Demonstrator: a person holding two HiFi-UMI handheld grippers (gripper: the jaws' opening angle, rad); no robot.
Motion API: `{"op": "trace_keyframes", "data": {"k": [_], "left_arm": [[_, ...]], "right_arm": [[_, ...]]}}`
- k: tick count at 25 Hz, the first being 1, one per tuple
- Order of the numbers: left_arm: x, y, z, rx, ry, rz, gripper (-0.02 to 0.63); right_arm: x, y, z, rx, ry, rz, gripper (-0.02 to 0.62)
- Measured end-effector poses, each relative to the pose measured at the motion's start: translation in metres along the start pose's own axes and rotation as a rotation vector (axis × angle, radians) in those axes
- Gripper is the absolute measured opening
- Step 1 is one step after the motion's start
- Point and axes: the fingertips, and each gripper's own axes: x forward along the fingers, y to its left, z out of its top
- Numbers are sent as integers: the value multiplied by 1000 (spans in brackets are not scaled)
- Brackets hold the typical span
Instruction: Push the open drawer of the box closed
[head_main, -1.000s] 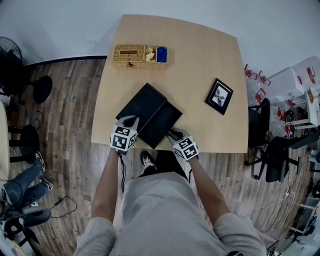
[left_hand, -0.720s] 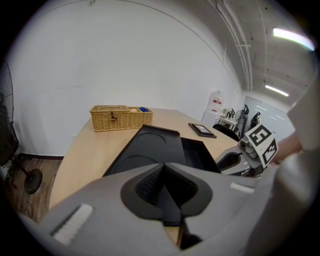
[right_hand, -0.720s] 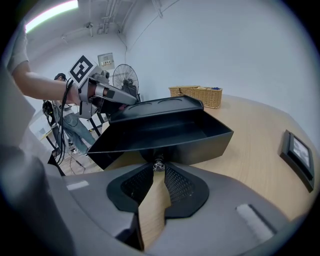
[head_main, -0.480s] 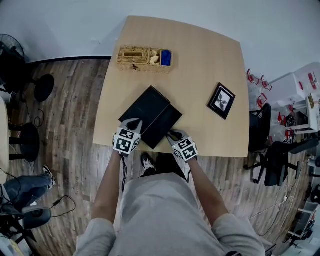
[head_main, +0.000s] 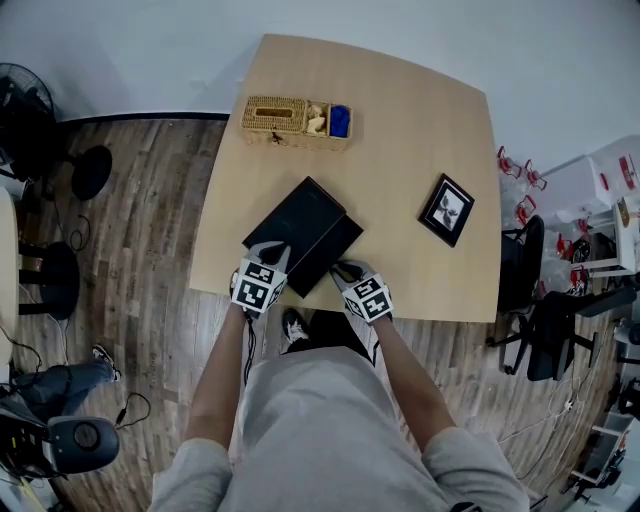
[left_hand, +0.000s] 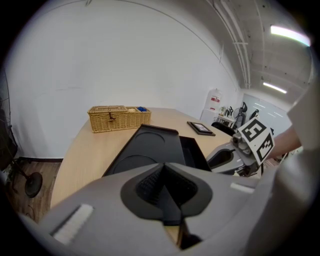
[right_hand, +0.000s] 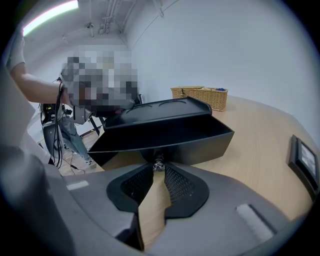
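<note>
Currently the black box (head_main: 298, 218) is seen near the front edge of the table (head_main: 410, 120), turned at an angle. Its drawer (right_hand: 200, 134) is partly pulled out on the person's right, with the inside visible in the right gripper view.

Right gripper (right_hand: 158, 169): the jaws are drawn nearly together, and the tips are pinched on a small metal knob (right_hand: 159, 163) on the drawer front.

Left gripper (left_hand: 164, 172): the jaws are pressed together with nothing held between them. The tips are placed at the box's near left edge; contact cannot be confirmed.

A wicker basket (head_main: 295, 118) is located at the far side of the table. A picture frame (head_main: 446, 210) is laid flat to the right, well apart from the box.
</note>
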Motion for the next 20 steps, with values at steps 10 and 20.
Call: {"op": "trace_keyframes", "data": {"k": [10, 20], "left_arm": [[-1, 0, -1, 6, -4, 0, 52], [0, -1, 0, 6, -5, -7, 52]], "right_arm": [[10, 1, 9, 7, -2, 13, 72], [20, 2, 19, 8, -4, 19, 72]]}}
